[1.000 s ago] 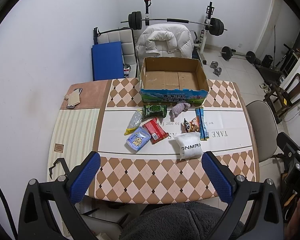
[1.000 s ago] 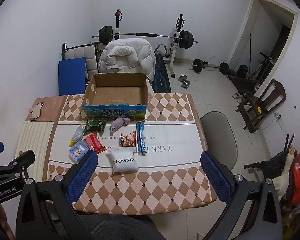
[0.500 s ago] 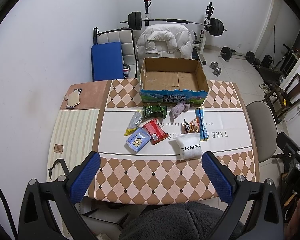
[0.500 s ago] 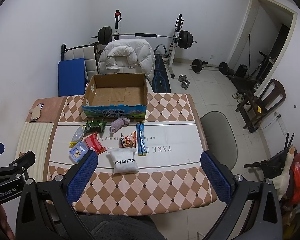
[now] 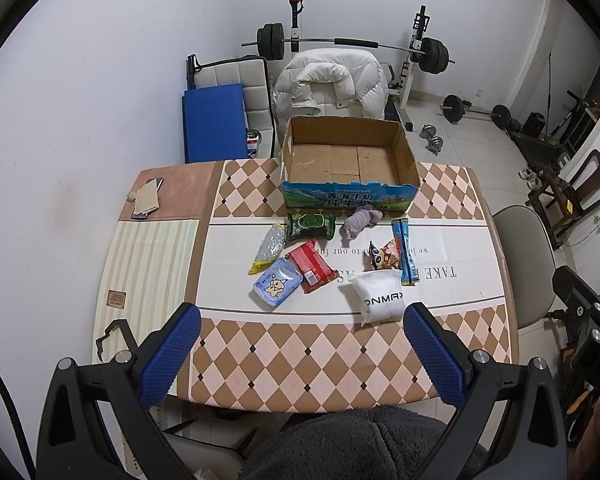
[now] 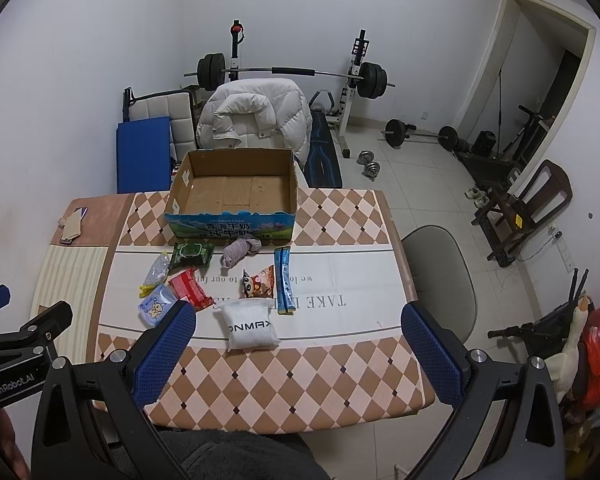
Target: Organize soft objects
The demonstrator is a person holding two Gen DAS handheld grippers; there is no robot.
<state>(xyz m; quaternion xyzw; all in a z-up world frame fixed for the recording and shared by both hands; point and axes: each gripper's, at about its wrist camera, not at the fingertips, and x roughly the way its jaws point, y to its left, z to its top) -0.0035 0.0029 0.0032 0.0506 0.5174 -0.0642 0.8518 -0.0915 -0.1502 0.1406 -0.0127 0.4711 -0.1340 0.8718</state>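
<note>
Several soft packs lie mid-table: a white pouch [image 5: 380, 299] [image 6: 251, 326], a red pack [image 5: 312, 266], a blue star pack [image 5: 277, 286], a green pack [image 5: 311, 225], a clear bag with a yellow end [image 5: 269, 247], a purple cloth [image 5: 361, 221] [image 6: 240, 251], a cartoon snack bag [image 5: 383, 257] and a blue stick pack [image 5: 405, 249]. An empty cardboard box [image 5: 347, 193] [image 6: 232, 227] stands behind them. My left gripper [image 5: 298, 354] and right gripper [image 6: 298, 354] are both open and empty, held above the table's near edge.
A phone and card [image 5: 146, 199] lie at the table's far left. A grey chair [image 6: 440, 276] stands at the right side. A white jacket on a chair [image 5: 332, 84], a blue mat and barbell gear are behind the table.
</note>
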